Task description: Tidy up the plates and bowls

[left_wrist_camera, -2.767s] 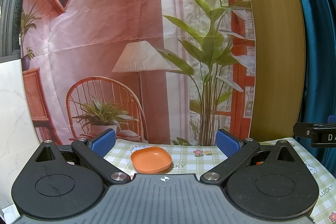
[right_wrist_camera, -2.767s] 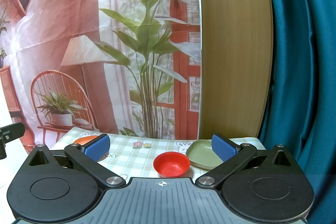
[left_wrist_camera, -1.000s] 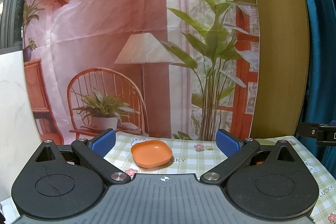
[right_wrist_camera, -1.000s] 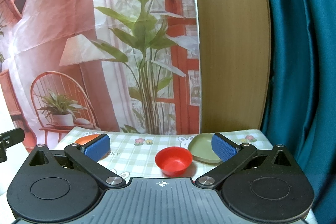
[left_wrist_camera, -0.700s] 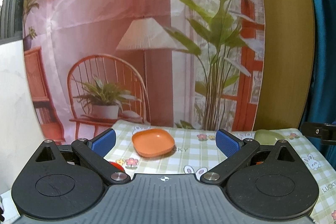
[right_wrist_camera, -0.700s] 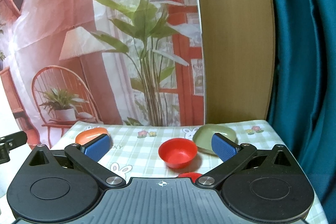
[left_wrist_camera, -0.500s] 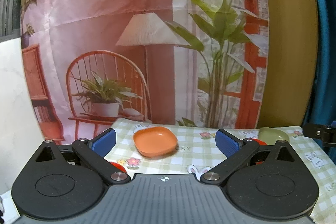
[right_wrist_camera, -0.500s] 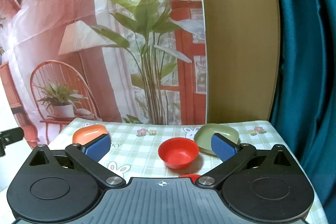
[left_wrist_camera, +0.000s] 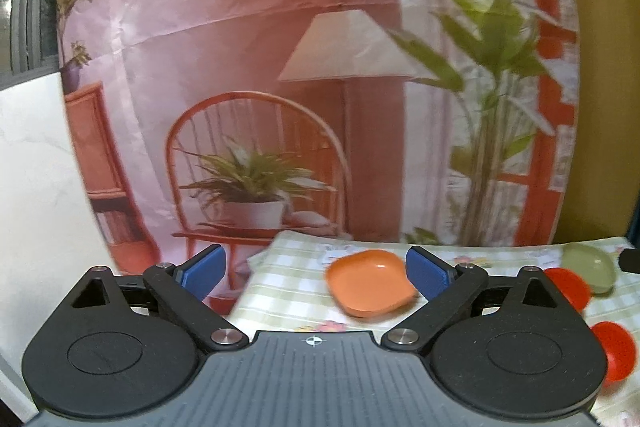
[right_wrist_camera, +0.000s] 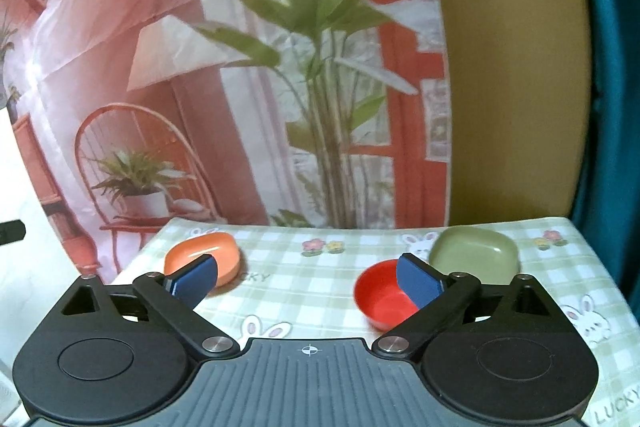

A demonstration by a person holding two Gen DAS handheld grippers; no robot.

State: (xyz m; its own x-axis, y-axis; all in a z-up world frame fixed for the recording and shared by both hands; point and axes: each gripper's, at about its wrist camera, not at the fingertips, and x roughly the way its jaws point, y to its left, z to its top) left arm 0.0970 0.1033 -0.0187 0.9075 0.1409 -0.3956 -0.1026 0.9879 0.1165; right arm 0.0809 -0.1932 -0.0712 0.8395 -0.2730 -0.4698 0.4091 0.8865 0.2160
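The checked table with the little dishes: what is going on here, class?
A person holds a tool in each hand over the checked table. Neither grips anything. The right tool, whose jaws have just been closing a little with nothing between them, points near the red bowl, with the green plate behind. The left tool is open, facing the orange plate.

Open checked cloth is lying bare across the middle of the bench [right_wrist_camera: 320, 291], between the orange plate [right_wrist_camera: 208, 253] at the left and the red bowl [right_wrist_camera: 380, 301] just before the green plate [right_wrist_camera: 476, 253]. A printed backdrop [right_wrist_camera: 240, 107] is closing off the far edge.
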